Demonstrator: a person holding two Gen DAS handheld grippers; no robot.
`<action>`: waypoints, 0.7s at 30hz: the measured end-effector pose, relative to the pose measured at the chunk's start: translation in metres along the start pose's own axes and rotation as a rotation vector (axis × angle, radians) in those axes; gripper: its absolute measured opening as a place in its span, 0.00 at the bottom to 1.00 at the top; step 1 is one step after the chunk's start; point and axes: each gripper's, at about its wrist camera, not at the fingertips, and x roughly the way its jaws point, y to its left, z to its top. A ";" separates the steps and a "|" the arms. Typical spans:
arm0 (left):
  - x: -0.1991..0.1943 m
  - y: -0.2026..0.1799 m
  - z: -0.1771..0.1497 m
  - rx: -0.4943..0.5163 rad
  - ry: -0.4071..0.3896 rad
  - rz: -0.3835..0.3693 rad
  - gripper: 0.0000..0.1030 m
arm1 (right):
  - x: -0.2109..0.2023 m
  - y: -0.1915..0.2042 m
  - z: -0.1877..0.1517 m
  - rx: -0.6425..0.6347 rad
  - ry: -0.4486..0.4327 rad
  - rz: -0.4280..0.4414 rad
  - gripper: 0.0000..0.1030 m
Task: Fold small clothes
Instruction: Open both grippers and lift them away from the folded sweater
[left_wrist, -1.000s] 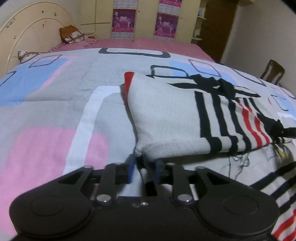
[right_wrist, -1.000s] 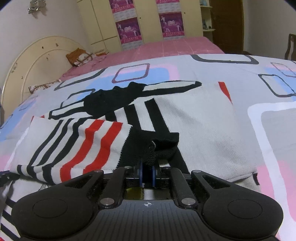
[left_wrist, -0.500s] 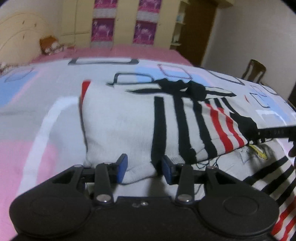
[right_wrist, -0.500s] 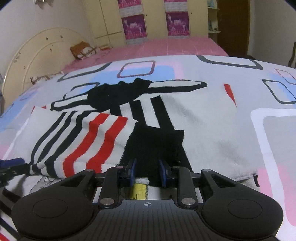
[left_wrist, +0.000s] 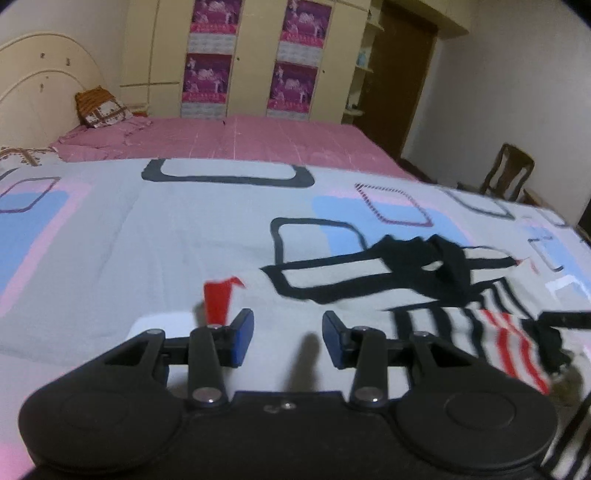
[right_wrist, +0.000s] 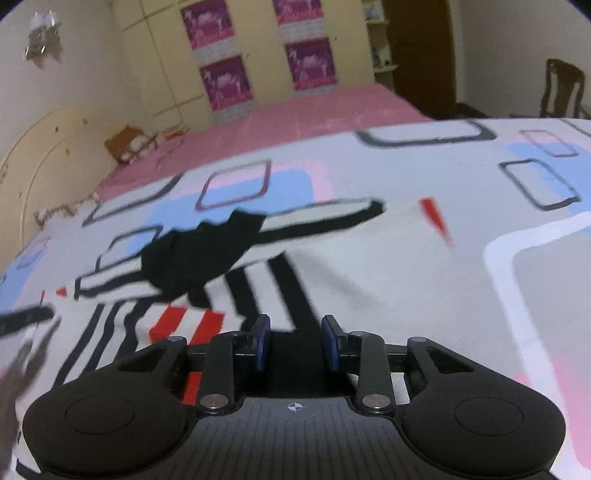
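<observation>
A small white knit sweater with black and red stripes lies flat on the patterned bedspread. One sleeve is folded across its body, and the red-striped part lies at the right. My left gripper hovers over the sweater's plain white side. Its jaws are opening and nothing is between the blue pads. In the right wrist view the sweater fills the middle. My right gripper hangs over a black band of the knit with its jaws opening; the pads do not press on the cloth. The red stripes lie to its left.
Beyond the bedspread lie a pink sheet, a brown pillow and a cream headboard. Wardrobes with purple posters line the back wall. A wooden chair stands off the bed's far right corner.
The left gripper let go of the sweater's folded white edge, spread its jaws and swung across the garment. The right gripper released the black cuff, and its jaws widened.
</observation>
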 end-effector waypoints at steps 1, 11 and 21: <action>0.009 0.001 0.000 0.030 0.032 0.036 0.42 | 0.007 0.003 -0.003 -0.022 0.030 -0.033 0.30; -0.013 -0.033 -0.001 0.103 -0.012 0.022 0.59 | -0.014 0.033 0.001 0.031 -0.072 -0.182 0.32; 0.024 -0.088 -0.016 0.172 0.074 -0.033 0.58 | 0.043 0.116 -0.006 -0.052 0.023 -0.038 0.34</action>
